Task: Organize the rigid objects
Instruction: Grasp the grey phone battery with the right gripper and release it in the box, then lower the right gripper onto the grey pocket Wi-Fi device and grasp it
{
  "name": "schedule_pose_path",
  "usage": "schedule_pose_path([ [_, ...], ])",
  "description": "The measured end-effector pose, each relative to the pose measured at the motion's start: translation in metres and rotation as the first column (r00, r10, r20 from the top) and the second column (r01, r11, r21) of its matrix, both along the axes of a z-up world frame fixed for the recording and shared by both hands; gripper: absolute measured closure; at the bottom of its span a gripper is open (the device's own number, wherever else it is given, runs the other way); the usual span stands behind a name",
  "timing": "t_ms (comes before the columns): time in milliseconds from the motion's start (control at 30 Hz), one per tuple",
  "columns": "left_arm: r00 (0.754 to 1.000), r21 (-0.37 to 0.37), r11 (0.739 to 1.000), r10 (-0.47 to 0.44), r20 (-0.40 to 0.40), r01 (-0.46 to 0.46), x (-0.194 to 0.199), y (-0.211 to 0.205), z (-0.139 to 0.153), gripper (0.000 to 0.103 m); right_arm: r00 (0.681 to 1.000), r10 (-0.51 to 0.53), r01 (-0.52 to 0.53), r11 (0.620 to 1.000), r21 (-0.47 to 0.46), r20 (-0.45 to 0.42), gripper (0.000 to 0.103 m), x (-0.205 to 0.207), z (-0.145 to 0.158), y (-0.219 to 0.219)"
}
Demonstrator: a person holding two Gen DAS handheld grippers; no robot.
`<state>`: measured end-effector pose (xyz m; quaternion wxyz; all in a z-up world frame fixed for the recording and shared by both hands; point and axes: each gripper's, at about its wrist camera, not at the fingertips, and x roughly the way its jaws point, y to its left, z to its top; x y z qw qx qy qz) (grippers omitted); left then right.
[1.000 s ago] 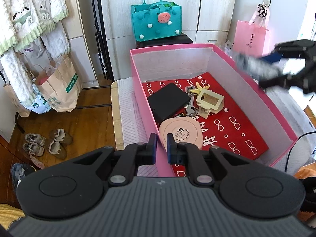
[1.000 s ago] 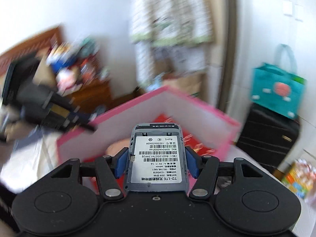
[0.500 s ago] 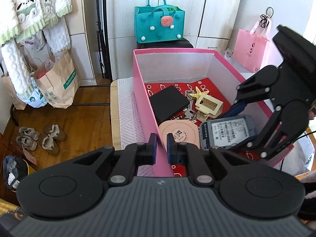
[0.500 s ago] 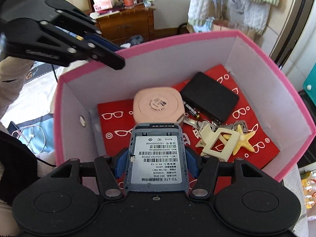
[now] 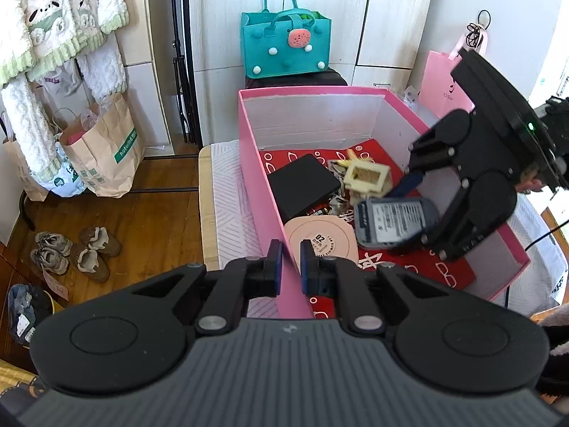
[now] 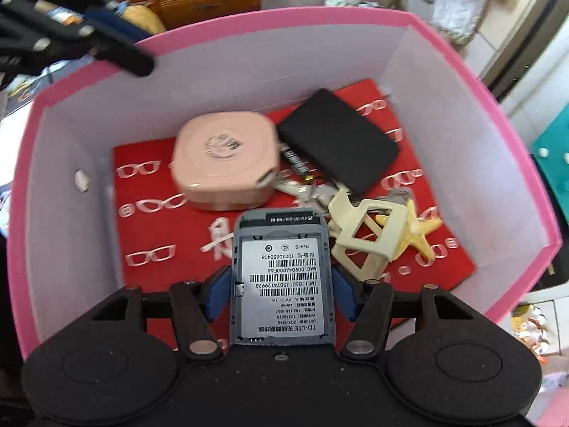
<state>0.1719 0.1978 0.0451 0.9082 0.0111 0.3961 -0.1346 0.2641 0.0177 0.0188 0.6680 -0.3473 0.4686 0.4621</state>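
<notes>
Grey router (image 6: 282,277) – clamped across its width by the right gripper (image 6: 282,286) – points its long axis down at bare red lining (image 6: 160,227) beside the pink case (image 6: 224,162). The left gripper (image 5: 288,267), nearly together, straddles the box's (image 5: 355,89) near wall, holding nothing I can see.

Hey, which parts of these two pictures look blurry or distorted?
Left wrist view: the grey device in the right gripper is motion-smeared; fisheye bends the walls. Right wrist view: the pink case and left gripper are smeared; the device label stays readable.
</notes>
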Motion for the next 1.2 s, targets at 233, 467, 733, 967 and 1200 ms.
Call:
schedule_pose_path([
  [233, 1.000, 0.013, 1.000, -0.014, -0.002, 0.014, 0.001, 0.000, 0.001, 0.093, 0.995, -0.102, 0.098, 0.971, 0.219, 0.008, 0.034, -0.012, 0.044, -0.041],
  [467, 1.000, 0.017, 1.000, -0.008, 0.005, 0.008, 0.000, -0.002, 0.001, 0.093, 0.948, -0.315, 0.302, 0.863, 0.405, -0.035, 0.036, -0.018, 0.081, -0.118],
  [733, 1.000, 0.008, 1.000, 0.002, 0.008, -0.002, 0.000, -0.002, 0.001, 0.093, 0.833, -0.551, 0.508, 0.719, 0.474, -0.058, 0.034, -0.023, 0.072, -0.197],
  [967, 1.000, 0.041, 0.999, -0.006, 0.023, 0.005, -0.002, -0.006, 0.001, 0.093, 0.760, -0.649, 0.599, 0.678, 0.425, -0.036, 0.033, -0.017, 0.030, -0.227],
  [1200, 1.000, 0.041, 0.999, -0.005, 0.023, 0.004, -0.002, -0.006, 0.001, 0.093, 0.667, -0.729, 0.720, 0.577, 0.385, -0.155, 0.025, 0.006, -0.020, -0.247],
])
